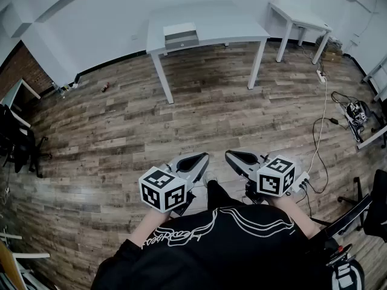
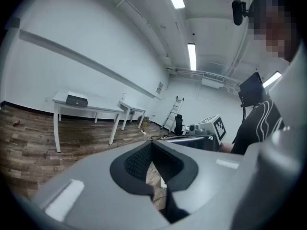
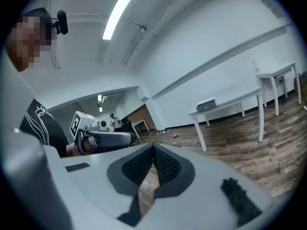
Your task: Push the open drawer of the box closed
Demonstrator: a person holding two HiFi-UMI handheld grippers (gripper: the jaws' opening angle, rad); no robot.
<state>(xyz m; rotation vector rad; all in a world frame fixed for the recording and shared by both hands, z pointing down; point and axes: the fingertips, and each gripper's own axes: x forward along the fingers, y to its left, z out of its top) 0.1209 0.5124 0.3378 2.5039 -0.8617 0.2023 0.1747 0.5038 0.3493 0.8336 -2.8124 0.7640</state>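
The box (image 1: 180, 36) is small and white with a grey drawer front that stands out toward me. It rests on the white table (image 1: 230, 26) far across the room. It also shows small as the box (image 2: 76, 99) in the left gripper view and the box (image 3: 206, 104) in the right gripper view. My left gripper (image 1: 202, 156) and right gripper (image 1: 230, 154) are held close to my body over the wood floor, far from the table. Both are shut with nothing between the jaws, as the left gripper (image 2: 152, 143) and right gripper (image 3: 153, 146) show close up.
A second white table (image 1: 299, 17) stands at the back right. Cables (image 1: 323, 110) and a power strip (image 1: 320, 74) trail over the floor at the right. Black chairs (image 1: 21, 144) stand at the left. A ladder (image 2: 175, 111) leans by the far wall.
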